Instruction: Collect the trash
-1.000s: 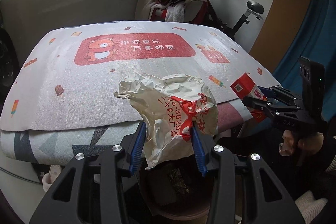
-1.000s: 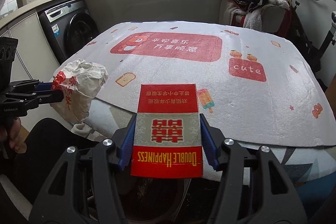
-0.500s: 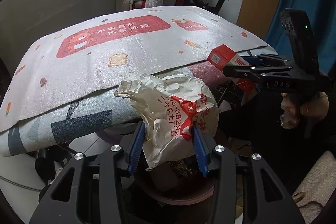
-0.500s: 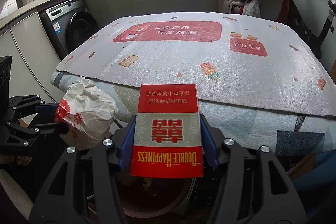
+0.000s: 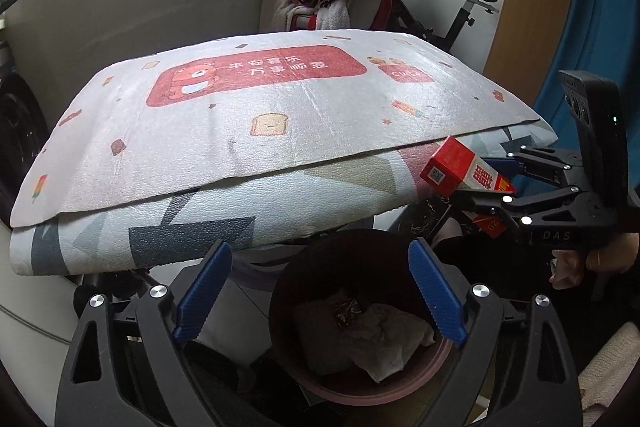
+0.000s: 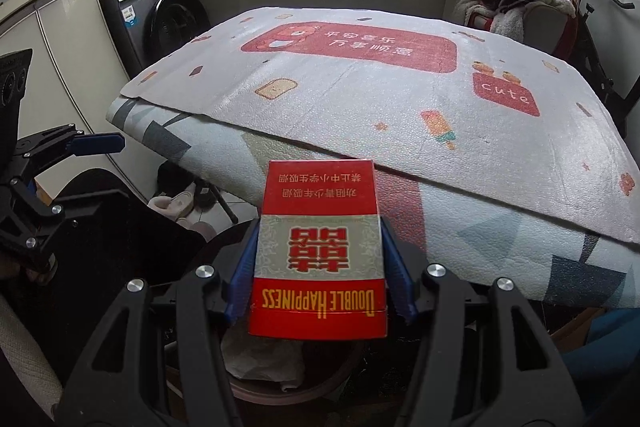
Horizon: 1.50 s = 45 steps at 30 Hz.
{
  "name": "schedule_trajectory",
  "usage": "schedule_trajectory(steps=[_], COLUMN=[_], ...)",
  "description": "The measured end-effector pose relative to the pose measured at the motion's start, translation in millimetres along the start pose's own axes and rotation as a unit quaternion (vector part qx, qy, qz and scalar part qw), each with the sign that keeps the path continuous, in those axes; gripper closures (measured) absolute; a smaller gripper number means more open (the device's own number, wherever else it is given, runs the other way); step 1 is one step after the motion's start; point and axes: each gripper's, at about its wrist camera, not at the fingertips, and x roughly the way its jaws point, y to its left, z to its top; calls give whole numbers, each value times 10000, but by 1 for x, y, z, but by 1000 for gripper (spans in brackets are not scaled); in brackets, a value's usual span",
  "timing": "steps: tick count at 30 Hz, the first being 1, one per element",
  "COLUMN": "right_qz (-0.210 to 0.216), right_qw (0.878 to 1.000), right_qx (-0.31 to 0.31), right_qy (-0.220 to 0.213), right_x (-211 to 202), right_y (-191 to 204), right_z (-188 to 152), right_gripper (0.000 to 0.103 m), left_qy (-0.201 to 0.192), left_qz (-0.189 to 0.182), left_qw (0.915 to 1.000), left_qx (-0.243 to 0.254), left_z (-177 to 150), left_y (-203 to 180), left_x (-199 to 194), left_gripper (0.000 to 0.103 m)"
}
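The left gripper (image 5: 320,291) hangs over a dark round trash bin (image 5: 404,393) with a pinkish rim, its jaws spread wide apart with nothing between the blue pads (image 5: 202,293). Inside the bin lies a crumpled white paper wrapper (image 5: 390,337), creased and rumpled, resting on other dark scraps.

The right gripper (image 6: 318,267) has its jaws clamped on a cigarette pack (image 6: 318,255), one blue pad pressed to each long side. The pack is a flat red box with a pale silver-grey band across the middle carrying a red double-happiness character, white Chinese lettering on the red end away from the camera, and gold "DOUBLE HAPPINESS" lettering on the near red end; it reads upside down in the right wrist view. In the left wrist view the same pack shows tilted, a QR code on its end face, held in the air just beside the bin's upper right and below the edge of the worktop (image 5: 120,251).

The worktop is covered by a white printed mat (image 5: 256,111) with a red bear panel, lying over a grey geometric-patterned cover.
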Motion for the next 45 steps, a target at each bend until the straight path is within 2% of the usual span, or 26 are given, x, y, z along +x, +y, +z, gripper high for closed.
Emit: schedule_trajectory(steps=[7,16,18,19,23,36,40,42,45], right_qz=[225,310,276,257,161,-106,-319,-470,-676], right_qw=[9991,9979,9979,9981,9985,9984,9987,9984,9966], right_qx=[-118,-88,-61,-47,40,373,366,312,290], right_qy=[339,562,577,561,515,402,163,-28,-367], right_x=[13,22,23,22,21,14,-2,-14,-38], right_y=[9,10,9,8,5,-10,-20,-26,-36], right_z=[-3,-5,-5,-5,-5,0,21,37,64], right_gripper=[45,44,32,21,9,6,6,6,6], left_qy=[-95,-121,-112,-107,-104,-83,-322,-570,-1027], left_qz=[198,300,304,309,321,442,541,723,792], left_qw=[9982,9970,9971,9971,9971,9971,9976,9957,9915], left_qx=[-557,-697,-694,-692,-684,-613,-277,-37,84], left_z=[1,0,0,0,0,4,23,40,69], left_y=[24,30,30,30,29,28,21,16,14], left_x=[-5,-6,-6,-6,-6,-5,-16,-26,-46], left_gripper=[14,13,13,13,13,12,12,9,6])
